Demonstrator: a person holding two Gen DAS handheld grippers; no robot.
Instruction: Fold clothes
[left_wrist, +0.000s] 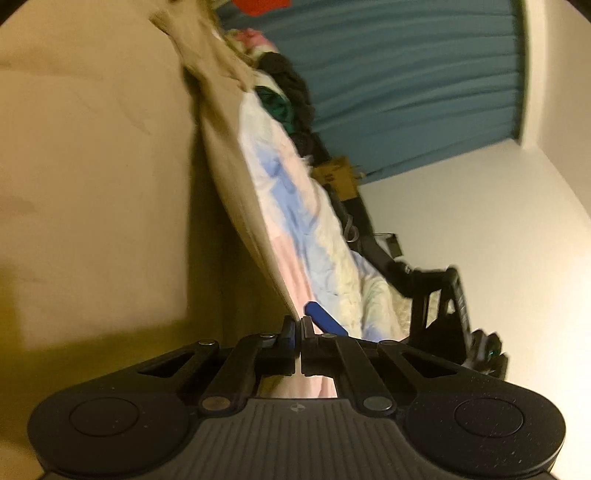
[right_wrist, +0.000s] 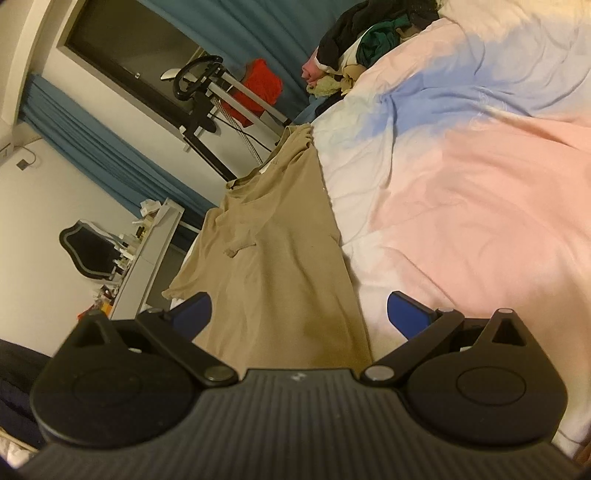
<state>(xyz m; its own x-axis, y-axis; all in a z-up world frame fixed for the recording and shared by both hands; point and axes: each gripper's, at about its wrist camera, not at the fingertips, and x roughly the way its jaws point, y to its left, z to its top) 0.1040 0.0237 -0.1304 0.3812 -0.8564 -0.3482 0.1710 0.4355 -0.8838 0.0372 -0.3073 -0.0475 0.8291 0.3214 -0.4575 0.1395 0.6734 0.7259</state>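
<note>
A tan short-sleeved shirt (right_wrist: 280, 251) lies stretched along the edge of a bed covered with a pink, blue and white sheet (right_wrist: 480, 177). My right gripper (right_wrist: 301, 314) is open, its blue fingers (right_wrist: 408, 314) standing either side of the shirt's near end without touching it. In the left wrist view the shirt (left_wrist: 103, 184) fills the left side, and its edge runs straight into my left gripper (left_wrist: 298, 328), whose jaws are shut on that edge. Pale pink cloth shows just behind those jaws. The right gripper (left_wrist: 443, 302) appears close by, at the right of that view.
A pile of dark, green and pink clothes (right_wrist: 369, 44) sits at the far end of the bed. Beyond the bed stand an exercise machine (right_wrist: 207, 85) with a red garment (right_wrist: 262, 88), blue curtains (right_wrist: 110, 155) and a cluttered white desk (right_wrist: 147, 240). A cardboard box (left_wrist: 336, 177) lies past the bed.
</note>
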